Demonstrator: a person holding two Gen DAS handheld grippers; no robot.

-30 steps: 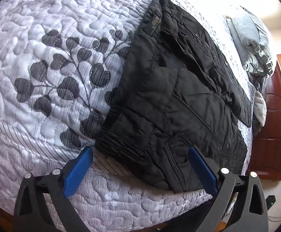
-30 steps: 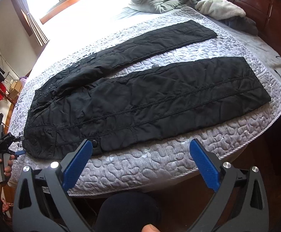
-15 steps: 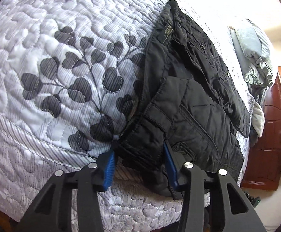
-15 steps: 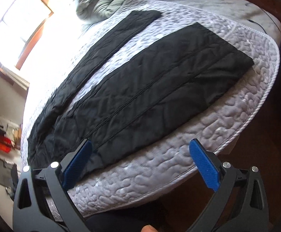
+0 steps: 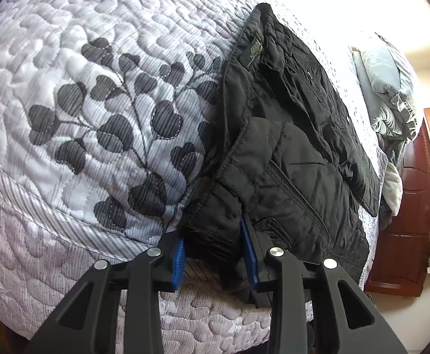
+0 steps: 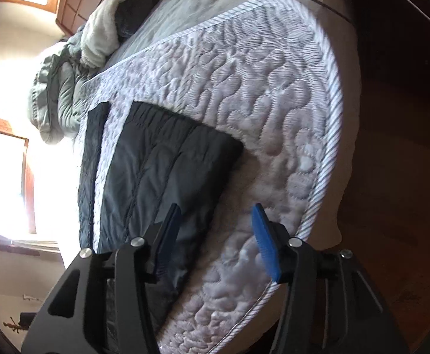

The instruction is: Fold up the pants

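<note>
barely started tbh, left tongs [image 5: 213,258] clamped on the pants [image 5: 288,159] waistband corner, right tongs [image 6: 216,242] released over the near leg, nothing folded

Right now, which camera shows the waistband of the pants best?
The left wrist view: the waistband fills the foreground, pinched in the left gripper. The right wrist view shows only the leg ends of the pants beyond the open right gripper; the waistband is out of frame.

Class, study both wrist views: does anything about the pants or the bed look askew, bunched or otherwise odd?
The pants look uneven: the waistband corner bunches where the left gripper pinches it, and the two legs lie splayed apart on the quilt. Rumpled bedding is heaped at the far end.
</note>
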